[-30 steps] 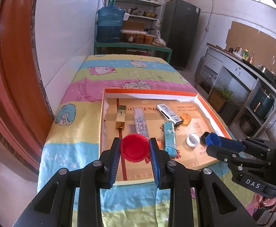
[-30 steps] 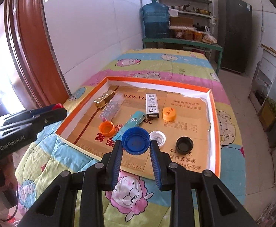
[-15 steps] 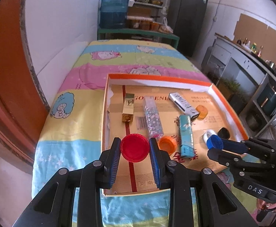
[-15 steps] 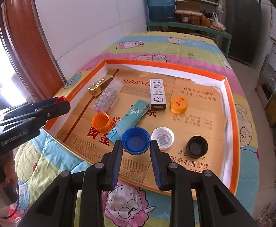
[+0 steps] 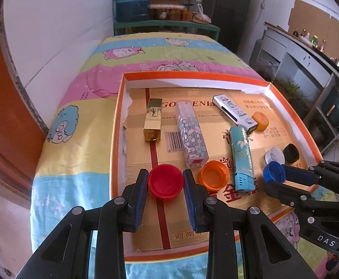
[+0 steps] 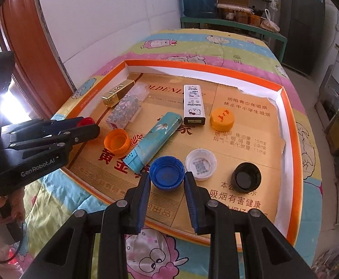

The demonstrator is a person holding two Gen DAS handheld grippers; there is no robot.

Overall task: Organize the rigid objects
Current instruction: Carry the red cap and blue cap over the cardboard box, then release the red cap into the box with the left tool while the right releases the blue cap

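Placement looks to be the step in hand: on the left, the left gripper (image 5: 166, 182) pinches a red cap (image 5: 166, 181), open side up, over the near-left part of the orange-rimmed tray (image 5: 193, 76), and to its right the right gripper (image 6: 167, 176) pinches a blue cap (image 6: 166, 172) just beside a white cap (image 6: 200, 164). Judging from this, each claw next needs a bare patch of tray floor and a gentle lowering before letting go. Both caps are small ribbed plastic rounds, so they probably sit flat.

Left gripper (image 5: 166, 181) fingers clamp a red cap (image 5: 166, 181); right gripper (image 6: 167, 178) fingers clamp a blue cap (image 6: 166, 172), both level.
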